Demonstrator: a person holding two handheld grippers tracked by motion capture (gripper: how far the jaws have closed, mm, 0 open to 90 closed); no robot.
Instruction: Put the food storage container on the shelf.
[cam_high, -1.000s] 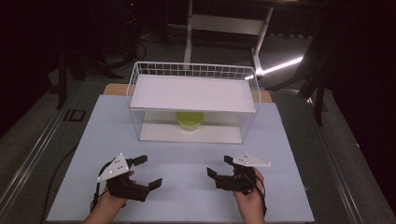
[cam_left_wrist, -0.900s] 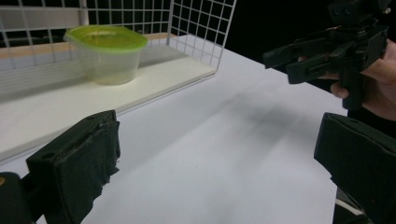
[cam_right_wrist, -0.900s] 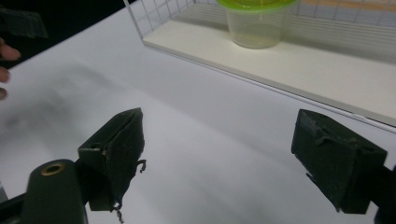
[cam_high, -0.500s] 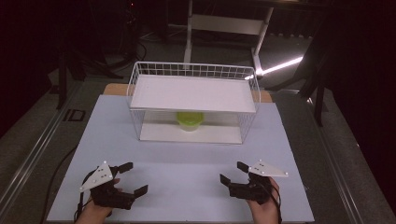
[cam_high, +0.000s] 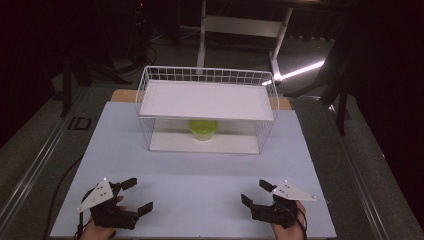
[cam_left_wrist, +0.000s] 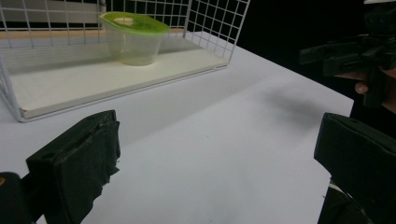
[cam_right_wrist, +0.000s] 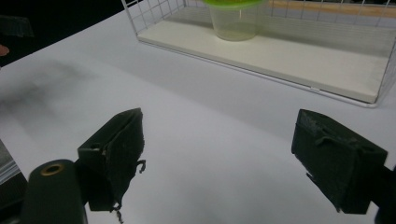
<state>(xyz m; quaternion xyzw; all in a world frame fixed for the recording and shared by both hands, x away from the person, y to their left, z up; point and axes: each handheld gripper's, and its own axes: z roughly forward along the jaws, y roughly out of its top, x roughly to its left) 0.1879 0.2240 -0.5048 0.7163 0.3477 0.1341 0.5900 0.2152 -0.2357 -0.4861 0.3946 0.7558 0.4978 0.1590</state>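
- Standing at the far middle of the white table, the wire rack carries a flat white shelf on top and a white board at its base, with its front side open toward the person.
- Sitting on that lower board, under the shelf and near the middle, is the plastic cup with its green lid; it looks clear, thin-walled and empty, so probably light, a bit slippery and easily squashed.
- Gripping it gently across the stiffer band just under the lid seems safest, coming in low beneath the shelf.
- Resting near the table's front edge, well apart from the cup, the left gripper and right gripper both have jaws spread wide with nothing between them.
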